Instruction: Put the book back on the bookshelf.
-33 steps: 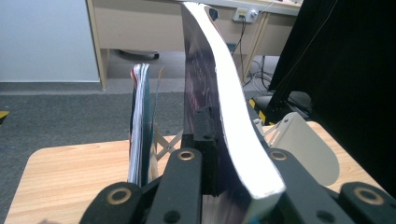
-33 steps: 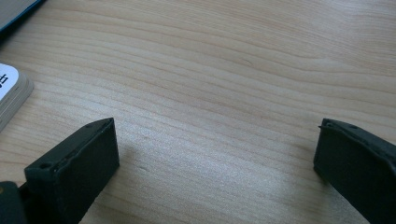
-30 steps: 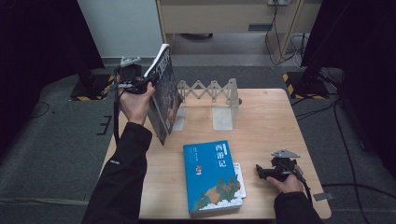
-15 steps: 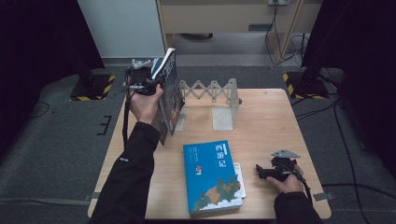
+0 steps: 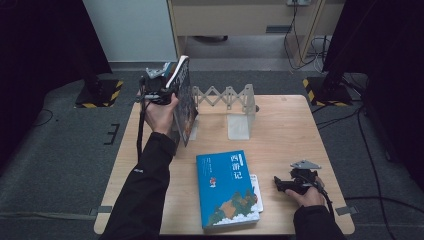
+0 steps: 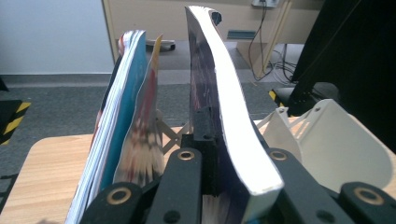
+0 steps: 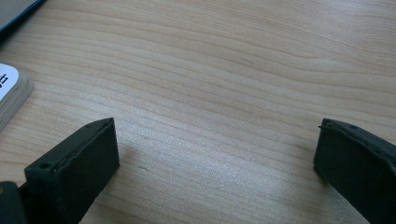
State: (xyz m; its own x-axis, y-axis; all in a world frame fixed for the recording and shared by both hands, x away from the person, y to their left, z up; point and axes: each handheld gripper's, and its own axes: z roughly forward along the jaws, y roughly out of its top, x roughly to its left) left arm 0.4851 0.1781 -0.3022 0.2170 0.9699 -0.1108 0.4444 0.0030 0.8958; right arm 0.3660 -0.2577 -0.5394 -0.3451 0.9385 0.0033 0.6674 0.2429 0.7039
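High view: we had brought the dark book (image 5: 184, 102), clamped upright in our left gripper (image 5: 159, 89), a little lower and rightward than a second earlier, toward the white rack (image 5: 239, 116) at the table's (image 5: 285, 135) back edge. We judged it nearly slotted. Our right gripper (image 5: 292, 183) rested wide and empty beside the blue book (image 5: 226, 189).

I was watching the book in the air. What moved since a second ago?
The left hand-held gripper, shut on the dark upright book, carried it right and down toward the white folding bookend rack. The right hand-held gripper and blue flat book stayed put.
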